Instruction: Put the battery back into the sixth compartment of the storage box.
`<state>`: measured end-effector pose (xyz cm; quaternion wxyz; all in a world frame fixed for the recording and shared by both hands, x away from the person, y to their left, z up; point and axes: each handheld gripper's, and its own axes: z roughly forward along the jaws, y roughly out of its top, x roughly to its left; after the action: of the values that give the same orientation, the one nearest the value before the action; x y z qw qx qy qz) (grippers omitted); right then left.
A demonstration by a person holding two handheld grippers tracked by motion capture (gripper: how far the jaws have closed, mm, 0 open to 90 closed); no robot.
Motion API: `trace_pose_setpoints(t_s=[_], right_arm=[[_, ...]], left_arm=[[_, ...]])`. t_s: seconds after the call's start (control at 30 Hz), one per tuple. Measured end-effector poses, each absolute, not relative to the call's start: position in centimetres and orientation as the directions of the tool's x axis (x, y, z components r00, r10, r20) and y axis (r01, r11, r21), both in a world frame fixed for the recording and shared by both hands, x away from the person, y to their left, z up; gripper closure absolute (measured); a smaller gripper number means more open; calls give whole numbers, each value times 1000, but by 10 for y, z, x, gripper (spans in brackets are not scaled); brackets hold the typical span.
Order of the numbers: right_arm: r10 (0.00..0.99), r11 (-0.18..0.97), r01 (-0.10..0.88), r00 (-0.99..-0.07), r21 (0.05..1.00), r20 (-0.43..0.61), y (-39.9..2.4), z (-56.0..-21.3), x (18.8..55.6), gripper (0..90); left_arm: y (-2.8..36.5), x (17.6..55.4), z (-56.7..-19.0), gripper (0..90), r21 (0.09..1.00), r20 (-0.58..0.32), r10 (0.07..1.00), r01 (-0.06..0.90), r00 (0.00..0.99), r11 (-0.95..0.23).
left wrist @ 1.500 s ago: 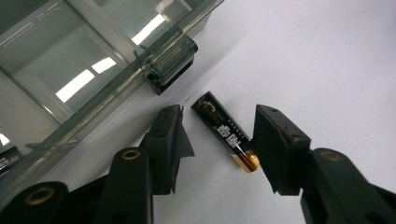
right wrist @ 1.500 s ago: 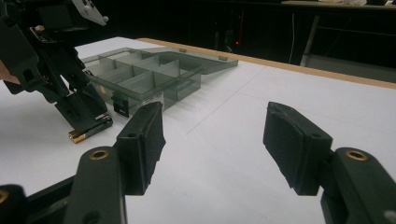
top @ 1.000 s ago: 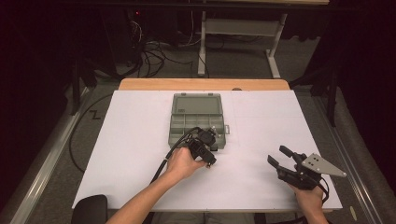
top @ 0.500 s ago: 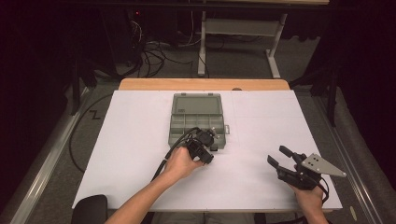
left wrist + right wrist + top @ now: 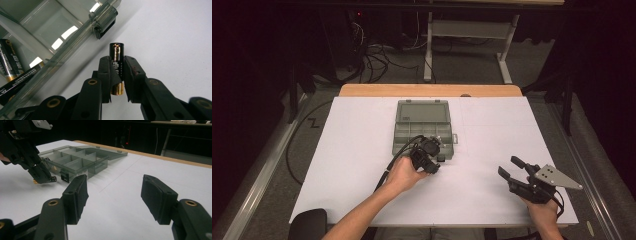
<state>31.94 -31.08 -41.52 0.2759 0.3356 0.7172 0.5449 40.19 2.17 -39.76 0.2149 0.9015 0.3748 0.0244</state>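
Left gripper (image 5: 117, 75): jaws are clamped on a black battery (image 5: 116, 58), gold end toward the camera, dark end poking out past the pads.
Left hand (image 5: 404, 173): wrapped round that gripper at the near edge of the organiser box (image 5: 422, 131).
Battery position: held just off the white table cover (image 5: 347, 150), beside the box's front latch (image 5: 105, 22), outside the compartments.
Box: clear grey, lid laid flat open toward the far side; two more batteries (image 5: 10, 65) are seen lying in a compartment in the left gripper view.
Right gripper (image 5: 115, 195): jaws are spread wide, nothing between the pads.
Right hand (image 5: 544, 212): kept low at the near right of the table, well apart from the box.
Far edge: a strip of bare wooden tabletop (image 5: 432, 90) is seen beyond the cover.
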Motion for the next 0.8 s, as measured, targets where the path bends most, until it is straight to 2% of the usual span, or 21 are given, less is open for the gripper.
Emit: trace_pose_setpoints(t_s=[0.8], right_arm=[[781,182,182,-624,966,-29,-311,-415,320,399]], left_arm=[[41,402,-381,762,437,-117,697,667,707,-603]])
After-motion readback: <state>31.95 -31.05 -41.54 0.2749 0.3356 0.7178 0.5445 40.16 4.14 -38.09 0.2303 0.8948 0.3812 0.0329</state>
